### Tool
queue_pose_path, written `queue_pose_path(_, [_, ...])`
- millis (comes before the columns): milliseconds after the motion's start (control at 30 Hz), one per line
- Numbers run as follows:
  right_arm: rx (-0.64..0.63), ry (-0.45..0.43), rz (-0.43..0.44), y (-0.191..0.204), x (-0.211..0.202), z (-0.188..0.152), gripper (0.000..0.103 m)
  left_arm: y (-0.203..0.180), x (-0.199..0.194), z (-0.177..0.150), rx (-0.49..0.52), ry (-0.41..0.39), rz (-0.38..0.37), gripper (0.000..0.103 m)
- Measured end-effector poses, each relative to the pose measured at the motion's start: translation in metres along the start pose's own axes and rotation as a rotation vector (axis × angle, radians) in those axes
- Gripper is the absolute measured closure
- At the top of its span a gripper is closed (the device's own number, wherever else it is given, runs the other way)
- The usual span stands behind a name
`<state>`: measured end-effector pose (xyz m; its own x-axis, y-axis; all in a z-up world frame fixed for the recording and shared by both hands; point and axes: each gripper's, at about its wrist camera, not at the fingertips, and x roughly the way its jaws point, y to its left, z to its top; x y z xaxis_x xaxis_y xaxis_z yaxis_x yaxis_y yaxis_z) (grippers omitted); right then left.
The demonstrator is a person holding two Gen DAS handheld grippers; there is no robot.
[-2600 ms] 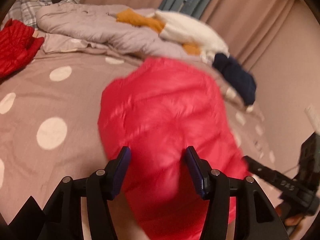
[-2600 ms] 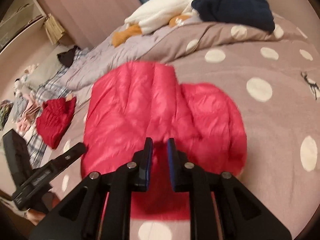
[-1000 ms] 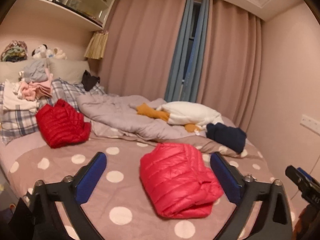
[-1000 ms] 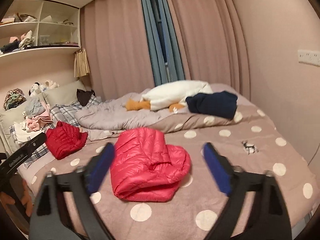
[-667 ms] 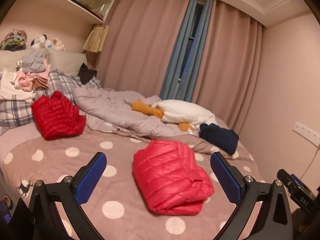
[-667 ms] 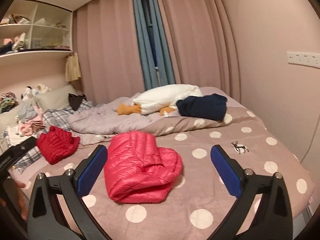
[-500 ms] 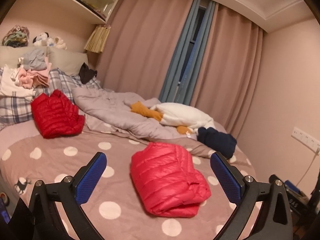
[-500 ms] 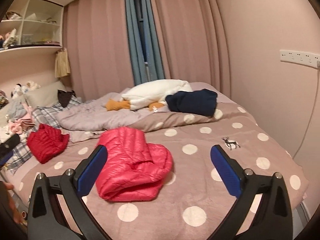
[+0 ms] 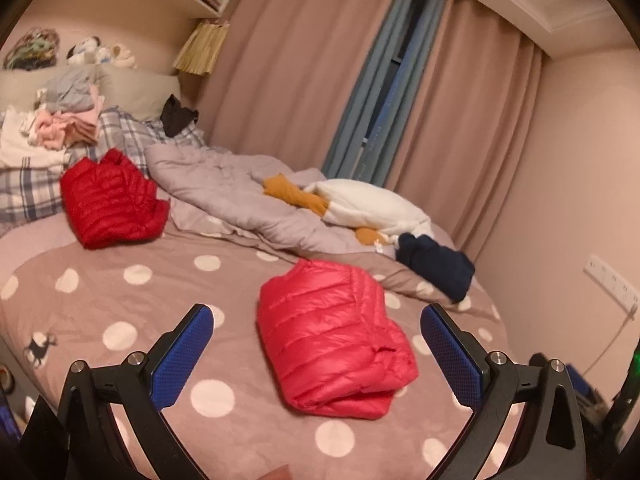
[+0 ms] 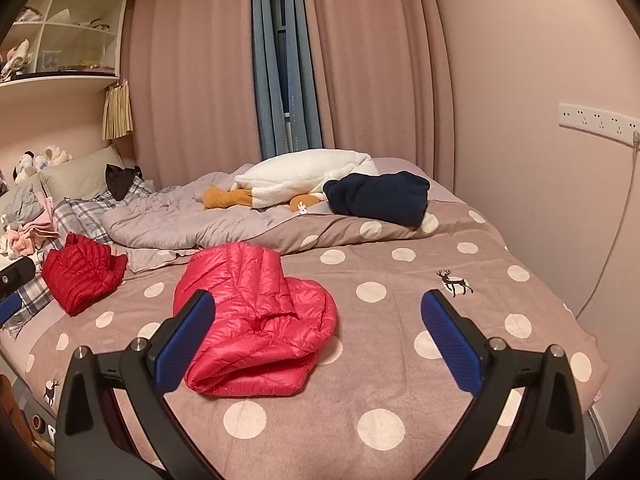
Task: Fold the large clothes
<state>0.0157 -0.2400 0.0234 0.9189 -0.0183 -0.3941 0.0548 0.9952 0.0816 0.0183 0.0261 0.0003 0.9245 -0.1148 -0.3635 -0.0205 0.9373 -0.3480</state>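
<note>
My left gripper (image 9: 316, 352) and right gripper (image 10: 316, 344), jaws spread wide, hover clear of the folded pink jacket (image 9: 332, 340) on the bed (image 10: 400, 400) ahead.

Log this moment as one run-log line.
left gripper: open, empty | right gripper: open, empty | pink down jacket: folded on polka-dot bedspread | red down jacket: folded near pillows

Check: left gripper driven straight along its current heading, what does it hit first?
Likely the folded pink down jacket lying on the polka-dot bedspread; it sits between the open left gripper fingers' line of sight. Depth unclear; nothing closer shows.
</note>
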Motion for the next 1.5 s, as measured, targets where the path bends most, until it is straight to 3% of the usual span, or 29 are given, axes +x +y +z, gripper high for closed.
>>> queue_pose_path(100, [0.002, -0.002, 0.006, 0.0, 0.0, 0.001, 0.0, -0.003, 0.002, -0.001, 0.033, 0.019, -0.003, 0.001])
queue_pose_path(600, [0.021, -0.001, -0.012, -0.003, -0.004, 0.002, 0.0, 0.002, 0.003, 0.001, 0.013, 0.031, 0.022, 0.001])
queue_pose_path(1300, [-0.003, 0.007, 0.0, 0.011, 0.001, 0.0, 0.0, 0.011, 0.002, 0.001, 0.022, 0.002, 0.08, 0.001])
queue_pose_path(1500, [-0.026, 0.021, -0.038, 0.016, 0.007, 0.0, 0.0, 0.011, 0.008, 0.002, 0.035, 0.022, 0.093, 0.001])
